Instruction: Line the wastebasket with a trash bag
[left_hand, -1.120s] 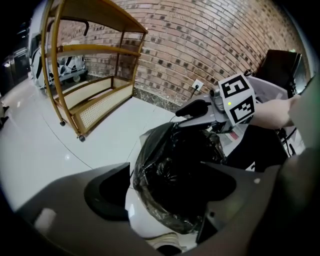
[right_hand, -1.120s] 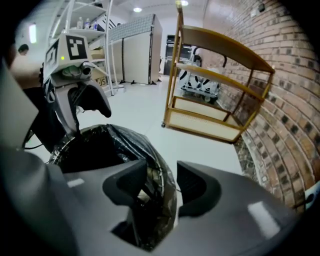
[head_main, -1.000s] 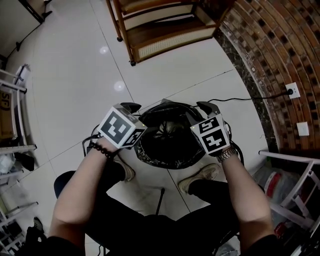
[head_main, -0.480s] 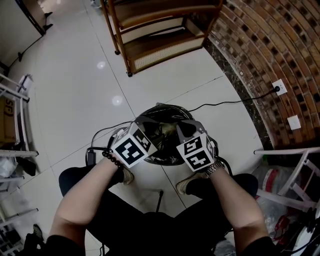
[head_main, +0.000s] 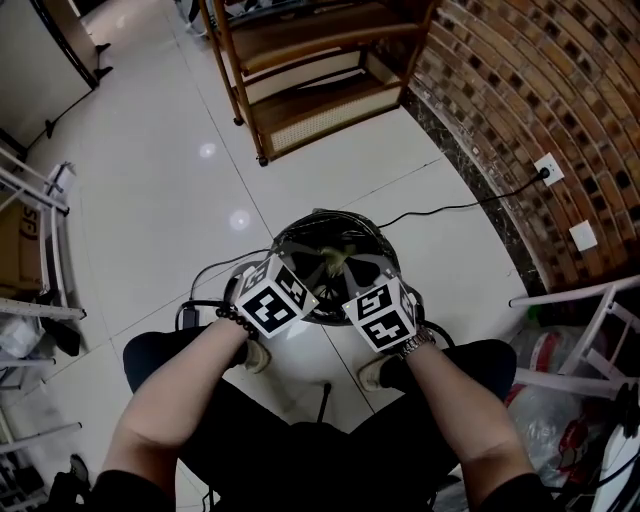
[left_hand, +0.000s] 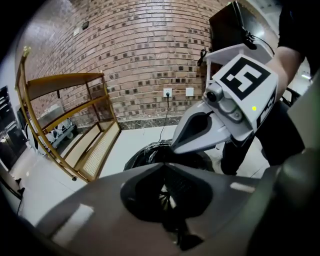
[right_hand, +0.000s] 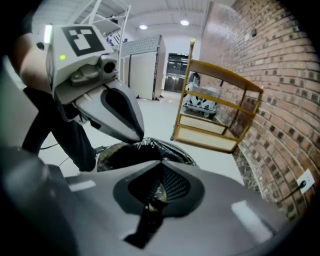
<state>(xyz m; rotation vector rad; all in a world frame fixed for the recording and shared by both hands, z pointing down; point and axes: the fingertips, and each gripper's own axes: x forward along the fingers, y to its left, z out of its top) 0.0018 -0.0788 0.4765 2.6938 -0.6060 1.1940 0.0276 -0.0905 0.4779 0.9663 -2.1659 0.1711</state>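
Most of the scene was white tiled floor (head_main: 140, 230), where the round wastebasket (head_main: 330, 217) stood between the seated person's shoes (head_main: 256, 350), within easy reach. Its black trash bag (right_hand: 155, 146) sat inside, film lapping the rim, probably ready for cuffing. Over the near rim, the left gripper (left_hand: 163, 175) and right gripper (right_hand: 161, 167) were each pressed together on a scrap of that film.

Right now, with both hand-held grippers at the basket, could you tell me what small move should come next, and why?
Probably draw the two apart and downward, to stretch the bag's edge over the near rim. The left hand-held gripper and right hand-held gripper are each shut on black film of the trash bag, close together by the wastebasket, whose far rim the film drapes.
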